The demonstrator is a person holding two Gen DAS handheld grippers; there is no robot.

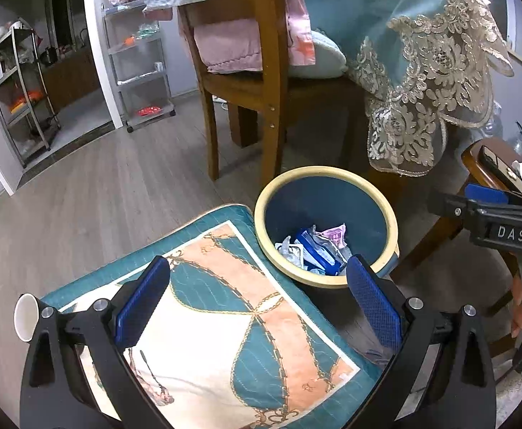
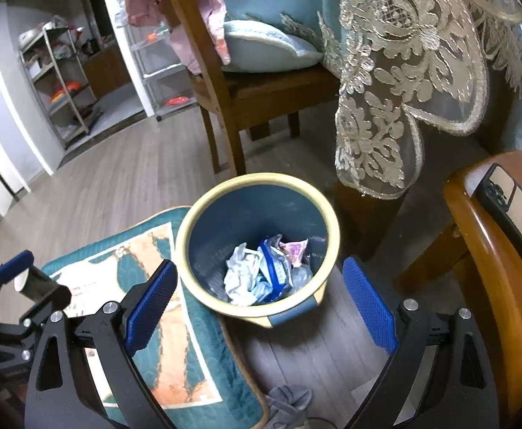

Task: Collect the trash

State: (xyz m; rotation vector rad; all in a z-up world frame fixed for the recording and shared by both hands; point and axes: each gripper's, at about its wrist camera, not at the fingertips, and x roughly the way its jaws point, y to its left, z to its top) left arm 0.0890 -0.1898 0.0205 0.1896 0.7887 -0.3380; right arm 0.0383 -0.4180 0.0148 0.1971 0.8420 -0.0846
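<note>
Gaping empty, both tools (image 1: pixel 257 293) (image 2: pixel 261 300) above the trash bin (image 2: pixel 189 228) (white cup (image 1: pixel 24 316) clearest from left wrist).

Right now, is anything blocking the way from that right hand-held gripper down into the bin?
Nothing visible does. The right hand-held gripper hangs open just above the near rim of the bin, whose mouth is uncovered, with crumpled trash at the bottom. The cushion lies beside the bin, not over it.
</note>
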